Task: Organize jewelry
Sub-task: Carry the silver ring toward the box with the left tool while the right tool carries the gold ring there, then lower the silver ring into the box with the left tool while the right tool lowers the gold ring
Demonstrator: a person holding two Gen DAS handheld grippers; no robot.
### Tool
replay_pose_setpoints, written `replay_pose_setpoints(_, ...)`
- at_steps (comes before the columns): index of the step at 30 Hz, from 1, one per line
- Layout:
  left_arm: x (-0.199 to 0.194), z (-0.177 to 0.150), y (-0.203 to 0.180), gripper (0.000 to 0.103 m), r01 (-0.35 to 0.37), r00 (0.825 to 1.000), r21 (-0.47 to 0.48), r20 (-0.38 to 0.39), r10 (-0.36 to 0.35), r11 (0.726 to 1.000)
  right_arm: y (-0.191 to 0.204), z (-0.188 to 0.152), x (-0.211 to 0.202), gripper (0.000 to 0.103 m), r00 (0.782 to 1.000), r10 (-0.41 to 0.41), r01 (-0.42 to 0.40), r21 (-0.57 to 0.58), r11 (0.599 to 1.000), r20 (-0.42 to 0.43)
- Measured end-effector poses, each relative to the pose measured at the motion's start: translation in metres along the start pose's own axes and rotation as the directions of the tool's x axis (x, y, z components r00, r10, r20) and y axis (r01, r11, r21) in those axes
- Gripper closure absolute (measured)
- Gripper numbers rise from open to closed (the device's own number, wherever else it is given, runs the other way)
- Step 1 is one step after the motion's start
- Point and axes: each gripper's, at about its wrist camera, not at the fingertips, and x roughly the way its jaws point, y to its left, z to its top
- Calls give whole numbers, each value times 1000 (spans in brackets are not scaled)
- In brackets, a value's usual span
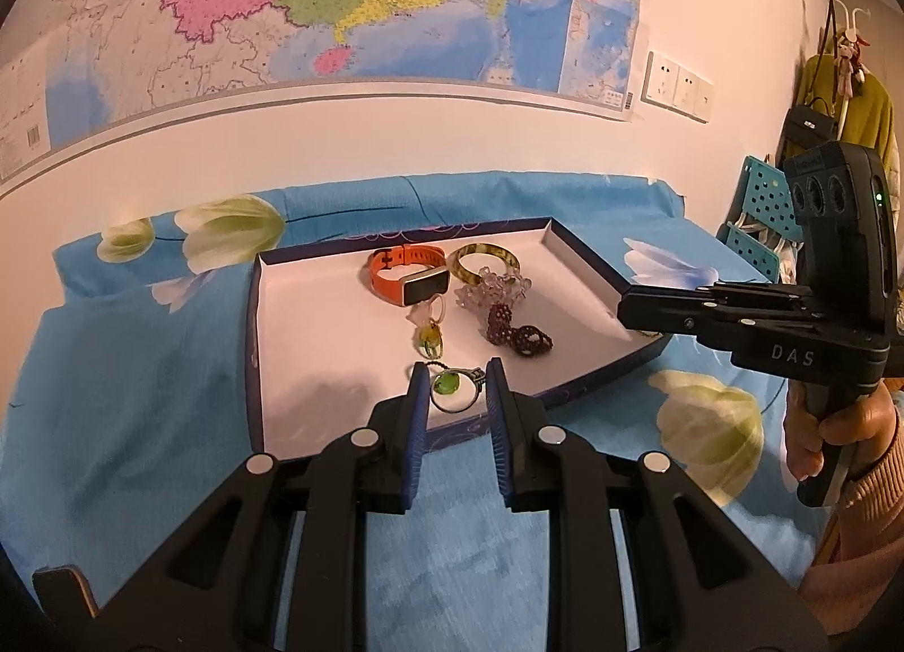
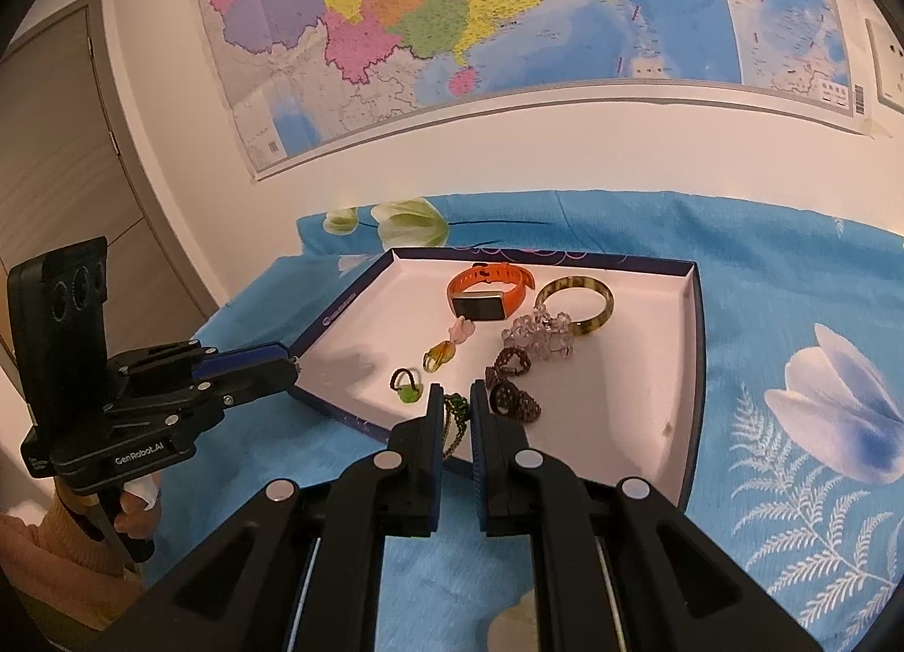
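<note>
A white-lined tray [image 1: 316, 335] with a dark blue rim [image 2: 692, 369] lies on the blue cloth. In it are an orange smart band [image 1: 409, 273], a mottled bangle [image 1: 485, 259], a clear bead bracelet [image 1: 494, 290], dark beaded rings [image 1: 517, 333], a yellow pendant [image 1: 429, 338] and a green-stone ring [image 1: 449, 386]. My left gripper [image 1: 452, 386] is open with its fingers on either side of the green-stone ring. My right gripper [image 2: 452, 414] is shut on a green beaded ring [image 2: 455, 414] over the tray's front edge.
The blue flower-print cloth [image 1: 141, 369] covers the surface against a white wall with a map. A teal perforated rack [image 1: 763, 211] and hanging clothes stand at the right. A grey door [image 2: 51, 172] is at the left.
</note>
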Motion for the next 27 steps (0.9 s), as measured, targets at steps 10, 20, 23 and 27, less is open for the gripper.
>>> replay_pose_setpoints(10, 8, 6, 2, 82, -11, 1000, 0, 3, 11, 1000, -2, 9, 12, 95, 1000, -8, 8, -1, 1000, -5)
replay_pose_setpoints(20, 25, 12, 8, 82, -27, 1000, -14, -10, 27, 1000, -5, 16, 26, 95, 1000, -22, 22, -4, 1000, -14)
replay_pose_setpoints(23, 34, 14, 10, 82, -32, 999, -21, -24, 31, 999, -8, 18, 33, 95, 999, -32, 32, 2, 999, -23)
replay_pose_setpoints(27, 46, 16, 12, 82, -38, 998, -26, -41, 37, 999, -12, 20, 42, 95, 998, -44, 44, 8, 999, -34)
